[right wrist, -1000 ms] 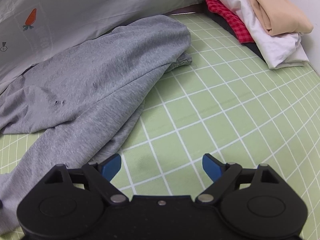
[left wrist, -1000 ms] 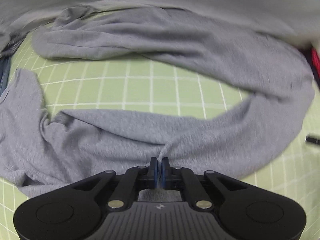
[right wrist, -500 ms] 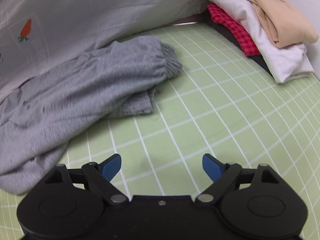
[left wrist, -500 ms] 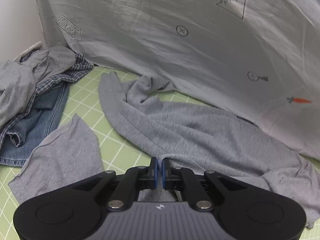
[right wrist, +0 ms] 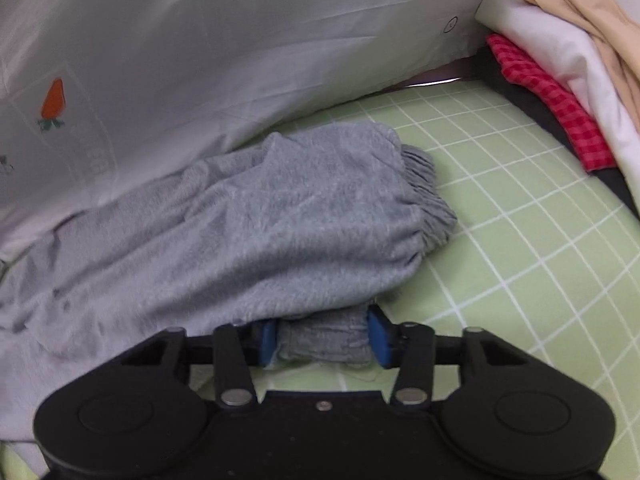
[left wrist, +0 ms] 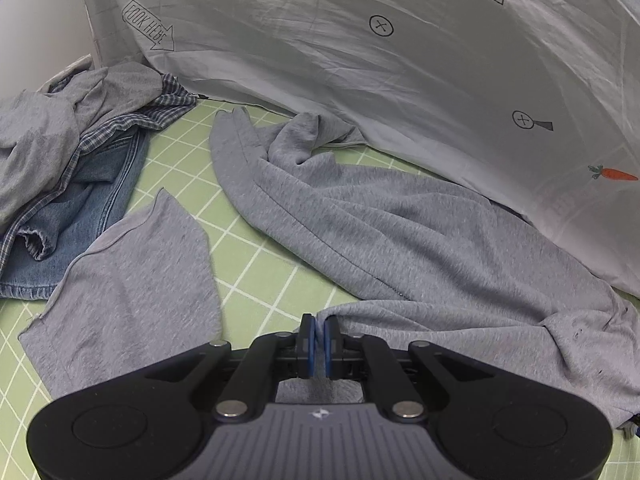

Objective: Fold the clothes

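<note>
Grey sweatpants (left wrist: 384, 232) lie spread over the green grid mat (left wrist: 260, 272). My left gripper (left wrist: 316, 340) is shut on a fold of their grey fabric at the near edge. In the right wrist view the pants' waist end (right wrist: 304, 216) with its gathered elastic band (right wrist: 428, 196) lies just ahead. My right gripper (right wrist: 322, 338) is partly open, its blue pads either side of a bunched grey edge (right wrist: 324, 340) of the pants, without squeezing it.
A grey T-shirt piece (left wrist: 128, 292) lies at the left. A pile of jeans, plaid shirt and grey top (left wrist: 68, 152) sits at far left. A printed white sheet (left wrist: 360, 60) hangs behind. Folded clothes (right wrist: 560, 72) are stacked at the right.
The left gripper, still shut on the fabric, swung up and drew the pants along. The right gripper moved forward to the waist end and narrowed around its edge.
</note>
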Demonstrator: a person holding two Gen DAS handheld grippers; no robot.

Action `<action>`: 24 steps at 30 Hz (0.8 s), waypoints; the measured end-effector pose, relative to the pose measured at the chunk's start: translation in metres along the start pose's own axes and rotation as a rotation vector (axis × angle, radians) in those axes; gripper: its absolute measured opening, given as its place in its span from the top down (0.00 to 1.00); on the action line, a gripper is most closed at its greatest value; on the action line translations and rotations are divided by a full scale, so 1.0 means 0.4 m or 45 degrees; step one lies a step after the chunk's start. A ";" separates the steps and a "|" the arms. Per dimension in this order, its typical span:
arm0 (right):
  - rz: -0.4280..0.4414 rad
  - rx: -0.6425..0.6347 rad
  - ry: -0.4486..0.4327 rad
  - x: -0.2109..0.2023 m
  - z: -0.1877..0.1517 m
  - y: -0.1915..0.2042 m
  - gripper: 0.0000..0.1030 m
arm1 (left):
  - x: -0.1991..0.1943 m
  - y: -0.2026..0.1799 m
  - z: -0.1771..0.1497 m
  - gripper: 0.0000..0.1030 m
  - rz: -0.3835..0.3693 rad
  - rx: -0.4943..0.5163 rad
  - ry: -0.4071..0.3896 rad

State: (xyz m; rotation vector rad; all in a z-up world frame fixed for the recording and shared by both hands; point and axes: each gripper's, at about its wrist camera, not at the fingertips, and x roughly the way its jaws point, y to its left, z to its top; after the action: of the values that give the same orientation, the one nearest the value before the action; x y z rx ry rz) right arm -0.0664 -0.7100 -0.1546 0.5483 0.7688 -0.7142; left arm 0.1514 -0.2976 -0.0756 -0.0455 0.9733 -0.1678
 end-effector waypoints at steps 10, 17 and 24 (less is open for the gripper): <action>-0.171 -0.236 -0.192 -0.314 -0.022 -0.054 0.80 | -0.145 0.023 -0.032 0.95 -0.062 0.027 -0.068; -0.245 -0.167 -0.015 -0.443 -0.130 -0.194 0.78 | -0.174 0.082 -0.122 0.97 -0.019 -0.061 0.064; -0.156 0.081 0.092 -0.408 -0.207 -0.222 0.43 | -0.179 0.049 -0.147 0.65 -0.003 0.026 0.090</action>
State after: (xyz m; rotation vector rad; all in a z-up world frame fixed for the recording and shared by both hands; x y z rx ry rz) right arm -0.2513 -0.6507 -0.0945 0.5907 0.8544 -0.8378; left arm 0.0659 -0.2646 -0.0521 -0.0223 1.0421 -0.1825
